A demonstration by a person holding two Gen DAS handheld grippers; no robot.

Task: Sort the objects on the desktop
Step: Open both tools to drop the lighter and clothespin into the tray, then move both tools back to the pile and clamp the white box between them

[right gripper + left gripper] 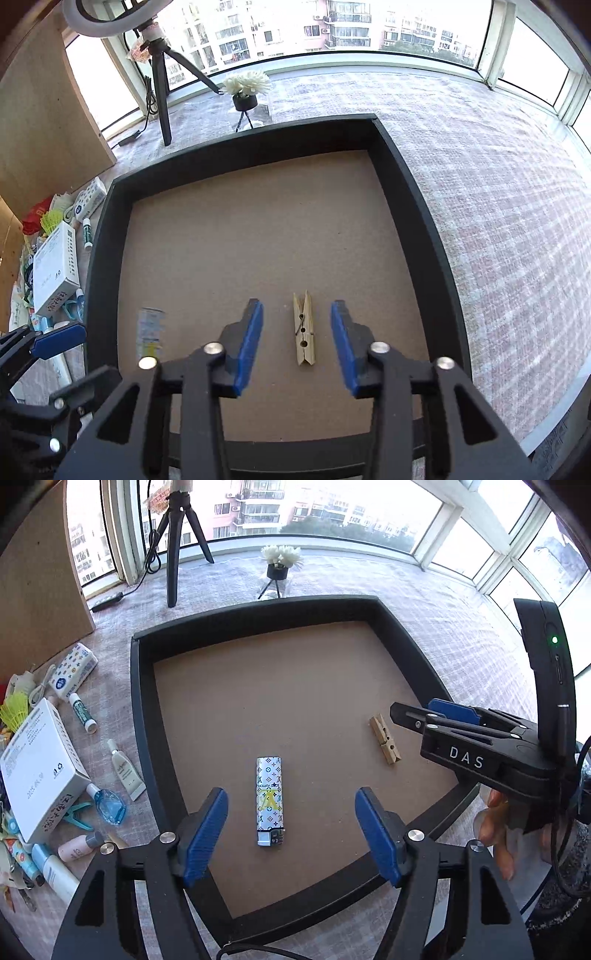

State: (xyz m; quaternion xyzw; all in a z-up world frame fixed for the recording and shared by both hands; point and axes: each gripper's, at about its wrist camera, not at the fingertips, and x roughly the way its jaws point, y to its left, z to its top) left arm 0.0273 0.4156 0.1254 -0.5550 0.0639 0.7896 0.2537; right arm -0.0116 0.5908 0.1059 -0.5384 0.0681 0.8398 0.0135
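Lighter (270,800) and clothespin (304,329) placed in tray (142,709); clutter (44,775) unsorted beside it. Left gripper (291,834), right gripper (297,345): wide open, empty.

I am working in a home's glazed balcony: wraparound windows (332,513) face apartment blocks (347,26), and toiletries (122,771) clutter the cloth-covered table (498,192).

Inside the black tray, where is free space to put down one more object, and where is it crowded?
The tray floor is bare along its far wall and left side; only the lighter and clothespin lie near the front. Crowded: the clutter left of the tray, around the white box.
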